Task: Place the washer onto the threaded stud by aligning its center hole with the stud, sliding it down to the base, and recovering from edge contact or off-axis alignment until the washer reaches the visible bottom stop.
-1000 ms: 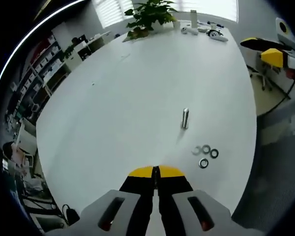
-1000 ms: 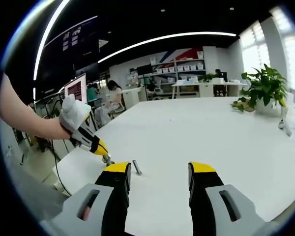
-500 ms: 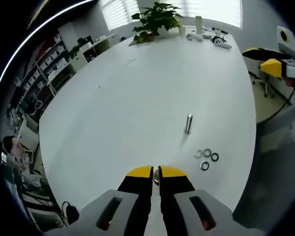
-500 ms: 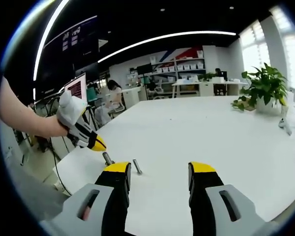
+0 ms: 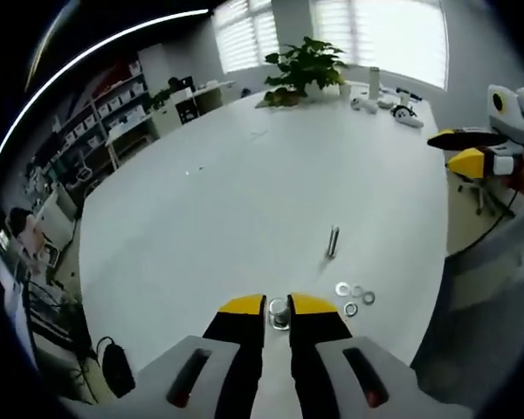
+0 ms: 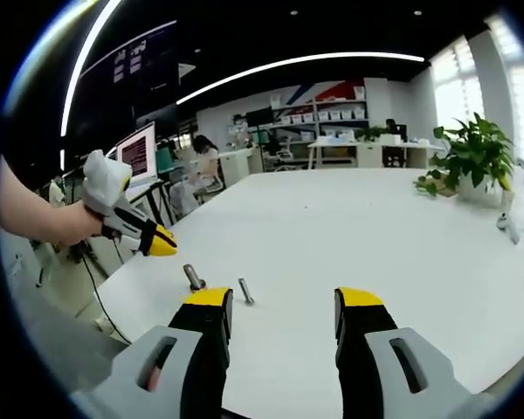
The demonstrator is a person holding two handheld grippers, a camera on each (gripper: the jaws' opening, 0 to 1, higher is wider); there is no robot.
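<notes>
left tongs (image 5: 279, 305) nearly closed, gripping nothing, over a stud (image 5: 279, 312); right tongs (image 6: 282, 305) wide open.

white table (image 5: 244, 183) | on it: upright stud (image 5: 333, 241); three washers (image 5: 355, 298); potted plant (image 5: 304, 68)

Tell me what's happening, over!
Left claw slightly open, empty, near a stud. Right claw open, empty. Three washers loose on table, none on a stud. Nothing blocking.
</notes>
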